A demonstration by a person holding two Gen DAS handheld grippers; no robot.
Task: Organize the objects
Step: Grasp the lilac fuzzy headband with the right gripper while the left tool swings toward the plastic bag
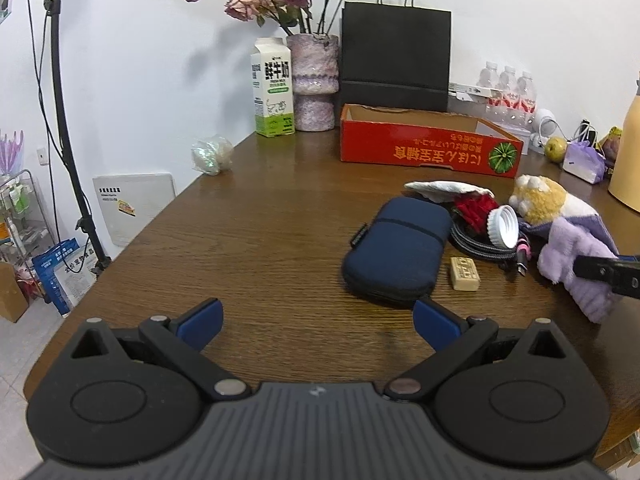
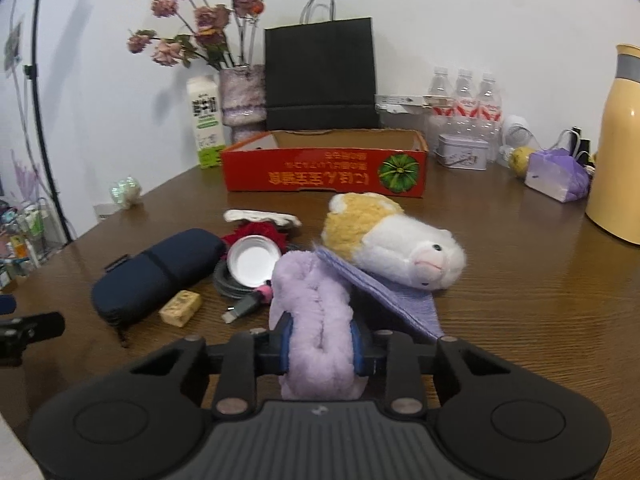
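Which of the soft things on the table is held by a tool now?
The fluffy purple sock: the right tool is shut on it. The hamster plush lies free behind it, partly on purple knit fabric.

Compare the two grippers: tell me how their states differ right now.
The left gripper has its fingers spread wide with nothing between them; the right gripper is clamped on the fluffy purple cloth.
The left gripper sits over bare wooden table just short of the navy pouch; the right gripper is at the clutter by the plush toy.
Both have blue pads on black frames.
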